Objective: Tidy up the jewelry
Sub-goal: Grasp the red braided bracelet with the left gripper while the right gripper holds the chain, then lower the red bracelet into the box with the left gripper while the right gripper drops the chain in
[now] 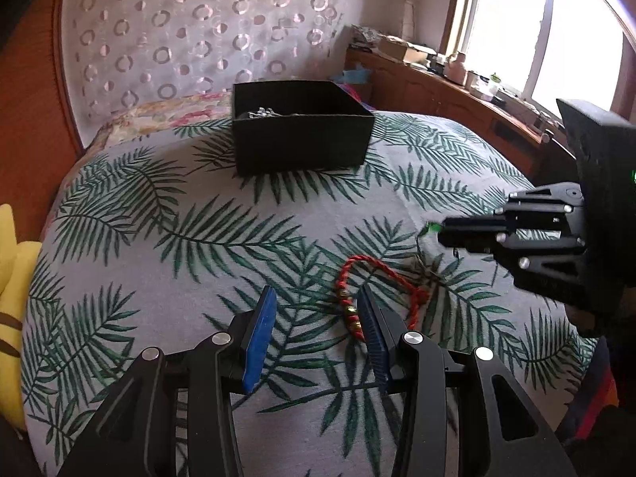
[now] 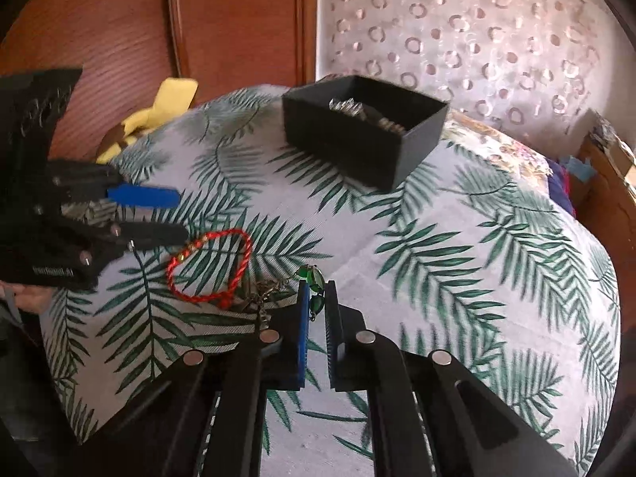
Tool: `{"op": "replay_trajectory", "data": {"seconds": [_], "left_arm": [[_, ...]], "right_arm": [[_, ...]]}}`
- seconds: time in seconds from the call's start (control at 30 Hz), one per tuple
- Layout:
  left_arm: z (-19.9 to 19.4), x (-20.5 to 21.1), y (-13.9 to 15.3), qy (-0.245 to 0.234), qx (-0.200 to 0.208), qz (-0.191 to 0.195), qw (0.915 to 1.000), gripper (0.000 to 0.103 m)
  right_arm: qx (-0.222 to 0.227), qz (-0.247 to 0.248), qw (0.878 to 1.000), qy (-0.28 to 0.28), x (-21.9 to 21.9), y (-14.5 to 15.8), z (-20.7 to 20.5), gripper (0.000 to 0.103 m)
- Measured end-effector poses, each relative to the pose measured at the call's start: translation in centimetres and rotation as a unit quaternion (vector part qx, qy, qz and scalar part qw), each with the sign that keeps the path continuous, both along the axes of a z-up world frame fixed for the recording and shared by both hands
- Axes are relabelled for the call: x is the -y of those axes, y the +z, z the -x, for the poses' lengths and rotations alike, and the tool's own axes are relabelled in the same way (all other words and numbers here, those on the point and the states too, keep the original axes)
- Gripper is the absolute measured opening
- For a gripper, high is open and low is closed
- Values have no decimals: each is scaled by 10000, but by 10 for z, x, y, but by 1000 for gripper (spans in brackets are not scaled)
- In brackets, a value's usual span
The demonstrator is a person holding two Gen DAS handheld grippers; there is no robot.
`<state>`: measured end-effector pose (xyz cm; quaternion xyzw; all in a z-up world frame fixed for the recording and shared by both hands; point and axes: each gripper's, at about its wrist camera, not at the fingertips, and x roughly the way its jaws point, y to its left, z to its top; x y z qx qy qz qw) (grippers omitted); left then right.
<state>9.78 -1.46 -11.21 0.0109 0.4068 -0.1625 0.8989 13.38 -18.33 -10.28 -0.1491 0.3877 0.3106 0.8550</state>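
A red braided cord bracelet (image 1: 381,278) with small gold beads lies on the leaf-print bedspread (image 1: 167,214); it also shows in the right wrist view (image 2: 214,266). My left gripper (image 1: 318,298) is open just left of it, its right finger touching the beaded side. My right gripper (image 2: 317,290) is shut on a green-stone necklace (image 2: 312,278) whose bronze chain (image 2: 262,294) trails on the bed beside the bracelet. A black open box (image 1: 302,131) holding silver jewelry (image 2: 357,109) stands farther back.
A yellow plush toy (image 2: 159,111) lies at the bed's left edge. A wooden headboard (image 2: 119,39) and a patterned curtain (image 1: 198,31) are behind. A cluttered wooden sill (image 1: 457,75) runs under the window on the right.
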Motion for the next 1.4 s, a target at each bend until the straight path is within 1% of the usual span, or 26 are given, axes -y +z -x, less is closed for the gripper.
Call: {"op": "replay_trajectory", "data": {"seconds": [0.17,0.3,0.33,0.4,0.43,0.5,0.63,0.83,1.0,1.23,1.4], "left_arm": [[2,12,-3,-179,-32,-66,9998,39],[0,19,-8,-246,-115,-186,9995,25],[0,20,-7,-243,-97,-215,9994,23],[-2,21,-8,-254,-104,-249,9993,10],[-2,21,-9,-268,-96,-268,9992,6],[-1,22,-8,-344,-100,-271,9990,6],[0,20,0,-306,21,-204,9993,6],[-6,12,29,-153,380,-129,9991,6],[-16,7,51,-48,630,-138,9979,6],[-32,3,70,61,830,-121,9965,6],[-49,1,79,133,926,-159,9955,6]], "right_arm": [[134,-77,9998,-81,5,10,1,9],[201,-132,9996,-115,5,15,3,9],[210,-147,9996,-119,6,15,4,9],[233,-179,9995,-112,5,18,5,9],[243,-185,9995,-110,4,19,4,9],[274,-202,9994,-112,5,22,4,9],[356,-249,9990,-135,5,30,3,9],[493,-323,9981,-191,4,44,-3,9],[618,-401,9970,-238,0,59,-13,9],[854,-464,9950,-242,-12,83,-33,9],[994,-571,9930,-299,-23,98,-63,9]]}}
